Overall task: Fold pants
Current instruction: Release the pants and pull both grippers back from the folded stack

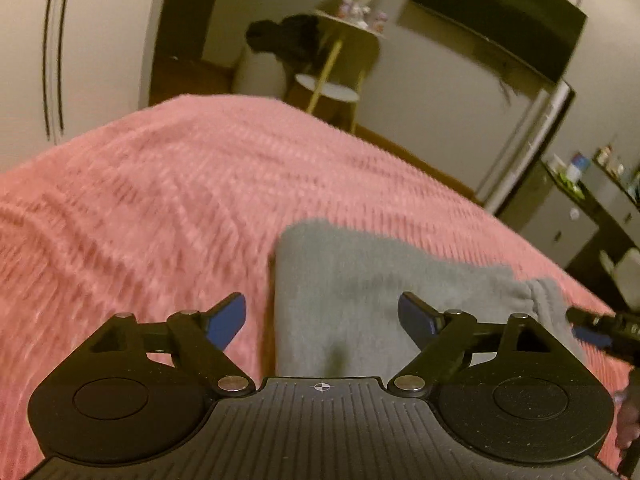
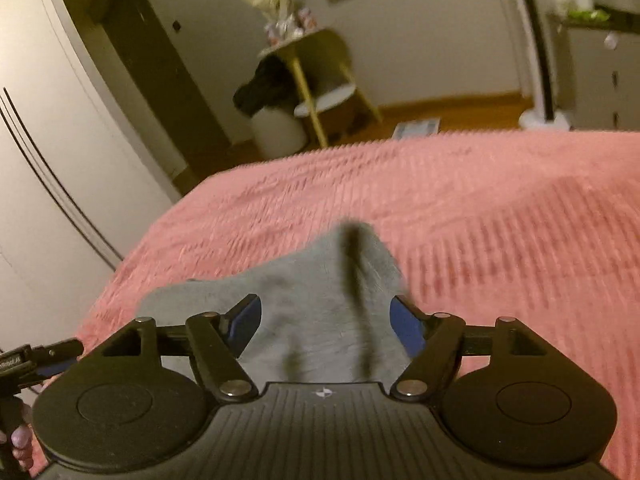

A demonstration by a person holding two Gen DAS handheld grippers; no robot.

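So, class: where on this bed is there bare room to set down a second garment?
Free: the pink blanket left of the grey pants, and the stretch beyond them to the far edge. Crowded: the near part, where both open grippers, left and right, hover.

The right claw (image 2: 325,326) hangs above a grey fleece pair of pants (image 2: 320,304) lying on a bed covered with a pink ribbed blanket (image 2: 480,220). Its blue-padded jaws stand apart, with the grey cloth seen between and below them but not pinched. A dark drawstring (image 2: 354,264) runs down the pants. At the lower left edge part of the left claw (image 2: 40,354) shows, with fingers (image 2: 20,440) of a hand on its handle. Beyond the bed stand a small wooden side stand (image 2: 316,76) with a dark garment (image 2: 264,88) draped beside it, and a white wardrobe (image 2: 60,120). The picture is blurred.
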